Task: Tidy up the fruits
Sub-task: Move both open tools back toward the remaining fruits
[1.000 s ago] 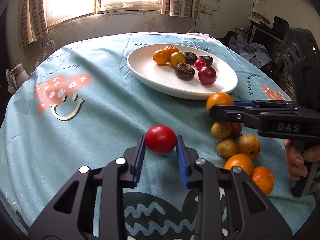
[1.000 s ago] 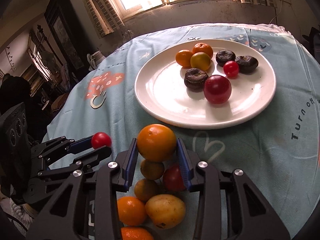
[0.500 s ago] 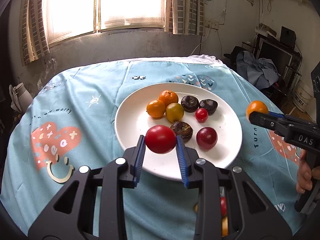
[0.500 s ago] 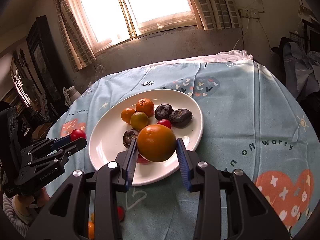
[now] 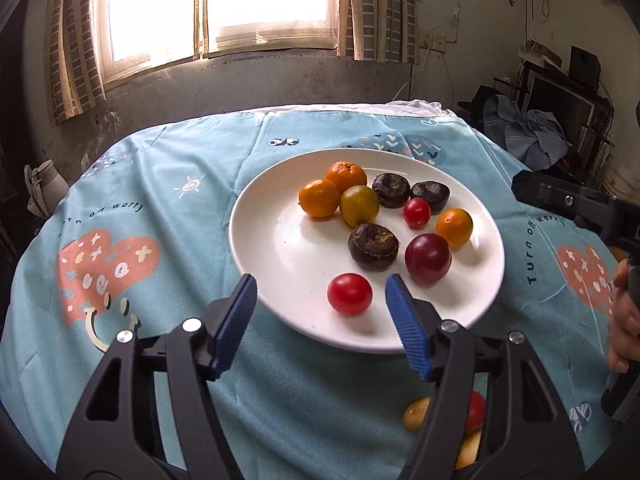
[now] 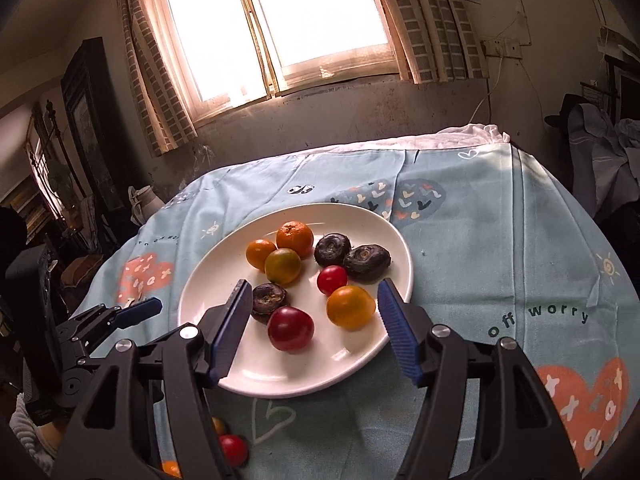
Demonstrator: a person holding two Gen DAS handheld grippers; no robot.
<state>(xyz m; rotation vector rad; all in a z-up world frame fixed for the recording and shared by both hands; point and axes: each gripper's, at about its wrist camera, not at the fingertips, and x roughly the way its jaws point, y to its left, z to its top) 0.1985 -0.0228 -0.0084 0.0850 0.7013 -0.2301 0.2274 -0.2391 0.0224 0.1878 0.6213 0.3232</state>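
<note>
Plate (image 5: 280, 264) count: nine fruits; three orange citrus, one yellow-green fruit (image 5: 359, 205), three dark wrinkled ones, two small red tomatoes, one big dark-red plum (image 5: 428, 258); wait, that makes ten with the orange (image 5: 454, 227) just set down beside the plum; so four orange total. Left gripper (image 5: 320, 322) has just been opening, jaws apart; tomato (image 5: 349, 294) lies on the plate between the blue pads, touching neither. Right gripper (image 6: 314, 328) also just opened, jaws wide; orange (image 6: 351, 306) sits on the plate between them, free. A few loose fruits remain on the cloth (image 5: 180, 168) near the plate's close edge, partly hidden behind the grippers; count unclear. Round table under light-blue printed cloth, hearts and lettering, soft folds; plate white, glossy, shallow, oval-ish. Bright window (image 6: 280, 28) behind, checked curtains at both sides, stained wall below; clutter and clothes at the right. Pads ribbed blue, frames black plastic with silver screws.
</note>
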